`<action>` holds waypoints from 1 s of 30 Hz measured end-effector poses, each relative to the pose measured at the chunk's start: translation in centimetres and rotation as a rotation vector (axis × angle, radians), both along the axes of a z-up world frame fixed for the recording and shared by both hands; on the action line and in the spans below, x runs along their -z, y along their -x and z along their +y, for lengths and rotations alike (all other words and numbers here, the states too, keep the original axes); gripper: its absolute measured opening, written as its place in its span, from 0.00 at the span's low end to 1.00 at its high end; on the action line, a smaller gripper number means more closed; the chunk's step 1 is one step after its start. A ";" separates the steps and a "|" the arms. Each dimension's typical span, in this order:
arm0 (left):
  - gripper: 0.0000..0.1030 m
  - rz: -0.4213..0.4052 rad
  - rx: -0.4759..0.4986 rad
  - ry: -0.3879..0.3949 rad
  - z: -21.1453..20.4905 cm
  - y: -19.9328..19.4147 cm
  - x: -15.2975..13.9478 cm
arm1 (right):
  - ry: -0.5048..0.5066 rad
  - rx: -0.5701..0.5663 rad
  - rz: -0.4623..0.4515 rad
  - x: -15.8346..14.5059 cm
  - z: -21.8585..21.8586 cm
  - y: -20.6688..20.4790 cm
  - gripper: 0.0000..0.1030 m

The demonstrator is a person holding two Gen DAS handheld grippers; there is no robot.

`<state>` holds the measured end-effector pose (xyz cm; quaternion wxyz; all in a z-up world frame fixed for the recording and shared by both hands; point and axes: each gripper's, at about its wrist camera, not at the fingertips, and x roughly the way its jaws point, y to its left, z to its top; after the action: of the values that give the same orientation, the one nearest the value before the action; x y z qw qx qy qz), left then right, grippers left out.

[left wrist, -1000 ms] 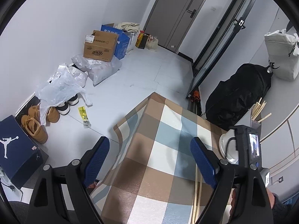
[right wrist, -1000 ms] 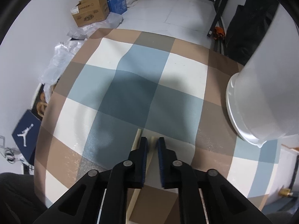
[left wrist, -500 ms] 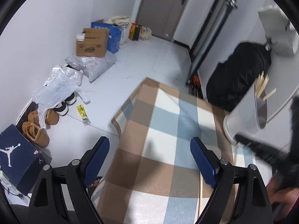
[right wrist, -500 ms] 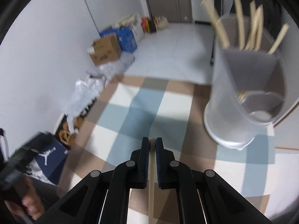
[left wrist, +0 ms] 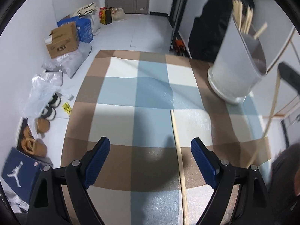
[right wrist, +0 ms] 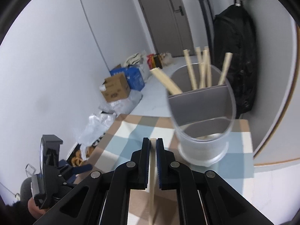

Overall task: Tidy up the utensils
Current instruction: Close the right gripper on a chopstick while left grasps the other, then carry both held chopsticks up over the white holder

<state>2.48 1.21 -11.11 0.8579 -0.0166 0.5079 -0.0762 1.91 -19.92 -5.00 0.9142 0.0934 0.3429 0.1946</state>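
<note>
Left tongs point(left wrist: 150, 161) gape over a chopstick point(left wrist: 179, 157) — on checked cloth point(left wrist: 131, 97).

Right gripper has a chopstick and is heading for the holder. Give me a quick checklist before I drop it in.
1. Grip: right gripper shut on the held chopstick: ok.
2. Holder upright on the checked cloth: ok.
3. Room inside: chopsticks in holder stand in the far section; near section looks free: ok.
4. Held chopstick's lower tip above the rim: cannot tell.
5. Left gripper open, holding nothing, away from the holder: ok.
6. Work left: another loose chopstick lies on the cloth between the left fingers: not ok.
</note>
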 end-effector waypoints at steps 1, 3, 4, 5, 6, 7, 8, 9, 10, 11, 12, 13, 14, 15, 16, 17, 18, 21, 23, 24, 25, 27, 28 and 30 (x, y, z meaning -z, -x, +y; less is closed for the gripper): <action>0.83 0.008 0.007 -0.017 -0.4 -0.3 0.1 | -0.008 0.003 -0.007 0.2 -0.5 0.1 0.06; 0.83 0.016 -0.003 -0.040 -0.7 -0.5 0.3 | -0.026 0.010 -0.015 0.4 -1.3 0.2 0.06; 0.83 0.029 -0.007 -0.044 -0.8 -0.8 0.4 | -0.041 0.010 -0.018 0.3 -1.7 0.2 0.06; 0.83 0.047 -0.007 -0.041 -1.0 -1.1 0.6 | -0.053 0.011 -0.023 0.1 -2.1 0.3 0.06; 0.83 0.058 -0.006 -0.045 -1.1 -1.4 0.8 | -0.066 0.009 -0.031 -0.1 -2.3 0.3 0.06; 0.83 0.068 -0.007 -0.057 -1.3 -1.6 0.9 | -0.078 0.006 -0.041 -0.4 -2.7 0.4 0.06; 0.83 0.069 -0.003 -0.066 -1.6 -1.8 1.0 | -0.090 0.008 -0.053 -0.7 -3.0 0.6 0.06; 0.83 0.071 0.004 -0.073 -1.8 -2.0 1.1 | -0.106 0.010 -0.062 -1.0 -3.4 0.7 0.06; 0.83 0.074 0.011 -0.083 -2.1 -2.2 1.2 | -0.121 0.009 -0.067 -1.2 -3.8 0.7 0.06; 0.83 0.083 0.013 -0.103 -2.4 -2.4 1.4 | -0.130 0.012 -0.071 -1.2 -4.0 0.7 0.06; 0.82 0.097 0.012 -0.127 -2.7 -2.7 1.7 | -0.142 0.016 -0.076 -1.4 -4.4 0.8 0.06; 0.81 0.103 0.015 -0.129 -2.8 -2.8 1.9 | -0.152 0.015 -0.076 -1.5 -4.6 0.7 0.06; 0.76 0.110 0.021 -0.126 -2.9 -3.0 2.1 | -0.160 0.018 -0.077 -1.6 -4.8 0.7 0.06; 0.73 0.118 0.022 -0.134 -3.0 -3.1 2.2 | -0.166 0.022 -0.084 -1.6 -5.0 0.8 0.06; 0.68 0.124 0.021 -0.145 -3.0 -3.3 2.3 | -0.171 0.022 -0.088 -1.7 -5.1 0.7 0.06; 0.64 0.132 0.021 -0.142 -3.0 -3.4 2.3 | -0.176 0.021 -0.092 -1.8 -5.2 0.7 0.06; 0.63 0.137 0.024 -0.134 -3.1 -3.5 2.2 | -0.180 0.025 -0.099 -1.9 -5.4 0.7 0.06; 0.52 0.147 0.014 -0.113 -3.3 -4.0 2.2 | -0.190 0.027 -0.106 -2.0 -5.6 0.7 0.06; 0.46 0.147 0.018 -0.110 -3.7 -4.3 2.1 | -0.192 0.022 -0.105 -2.0 -5.7 0.7 0.05; 0.44 0.146 0.023 -0.108 -3.8 -4.5 2.1 | -0.191 0.022 -0.105 -2.0 -5.7 0.7 0.05; 0.38 0.144 0.025 -0.108 -3.9 -4.7 2.1 | -0.191 0.019 -0.106 -2.0 -5.6 0.7 0.05; 0.25 0.145 0.029 -0.097 -3.9 -4.9 2.0 | -0.186 0.018 -0.112 -2.0 -5.6 0.8 0.05; 0.17 0.144 0.026 -0.096 -3.9 -4.9 2.0 | -0.183 0.016 -0.114 -2.0 -5.6 0.9 0.05; 0.06 0.144 0.021 -0.084 -3.8 -5.0 2.0 | -0.179 0.017 -0.116 -2.0 -5.6 1.1 0.05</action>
<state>7.45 -2.63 -13.13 0.8182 0.0191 0.5712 -0.0623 0.85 -25.55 -3.00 0.9223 0.1661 0.2697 0.2215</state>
